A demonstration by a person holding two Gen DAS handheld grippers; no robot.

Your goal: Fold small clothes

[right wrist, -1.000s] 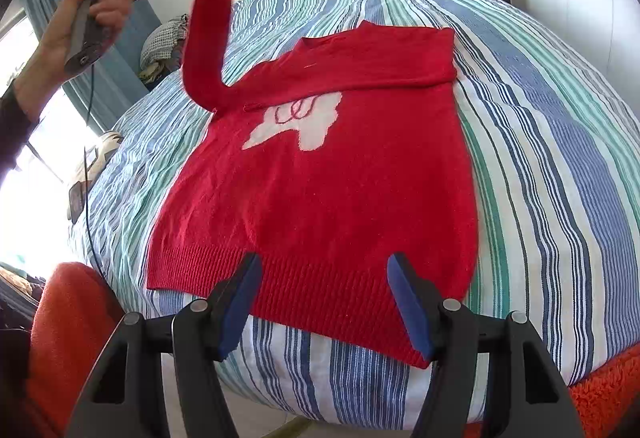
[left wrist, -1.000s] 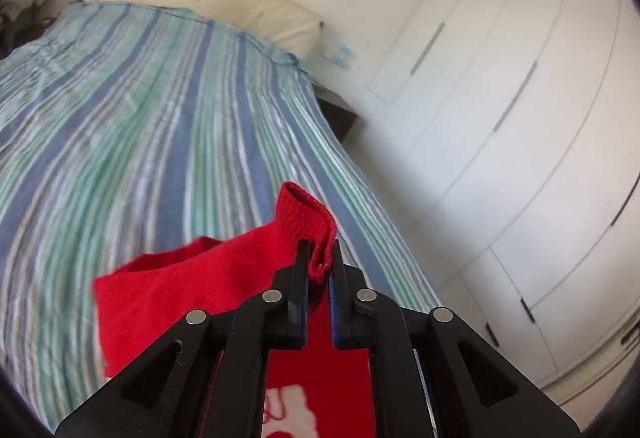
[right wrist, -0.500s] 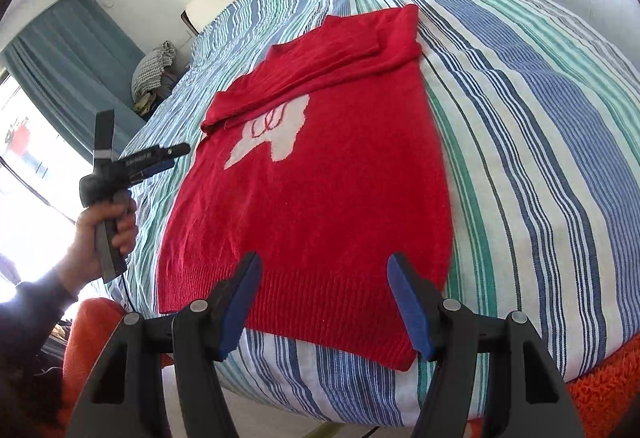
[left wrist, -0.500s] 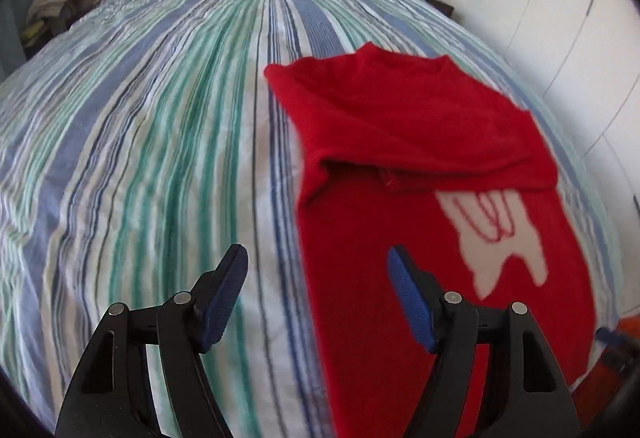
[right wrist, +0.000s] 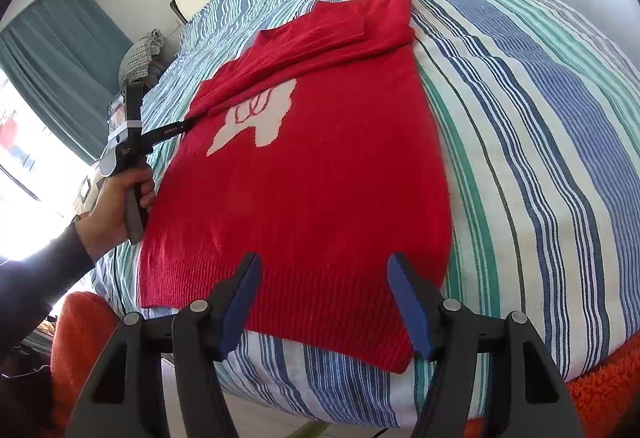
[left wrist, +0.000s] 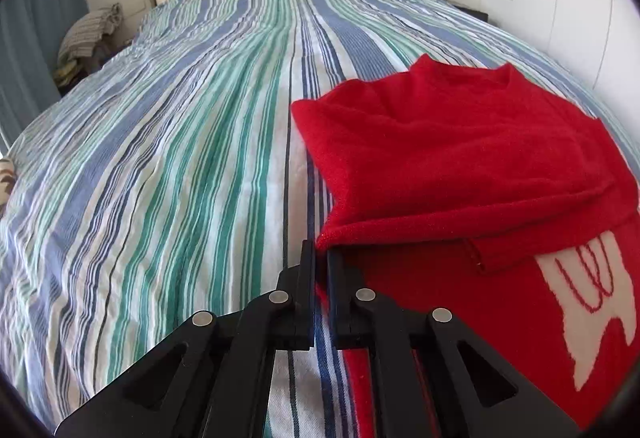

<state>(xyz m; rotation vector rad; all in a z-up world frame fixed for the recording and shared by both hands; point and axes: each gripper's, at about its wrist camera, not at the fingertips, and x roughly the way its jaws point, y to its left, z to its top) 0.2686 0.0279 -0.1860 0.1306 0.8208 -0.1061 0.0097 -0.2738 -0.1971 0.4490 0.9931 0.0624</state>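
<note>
Left wrist view: left gripper [left wrist: 320, 258] has its jaws nearly closed at the sweater's [left wrist: 460, 158] left edge, right at the sleeve fold [left wrist: 400, 228]; whether cloth is pinched I cannot tell. Sweater lies to the right on the striped bed [left wrist: 180, 158], long axis running near to far. Half a second ago these jaws were wide open and further back. Right wrist view: right gripper [right wrist: 326, 302] is released, hovering just above the near hem [right wrist: 320, 302]; left gripper [right wrist: 182, 126] meets the sleeve at the far left. It is nearer the fold; the right one hasn't shifted.
</note>
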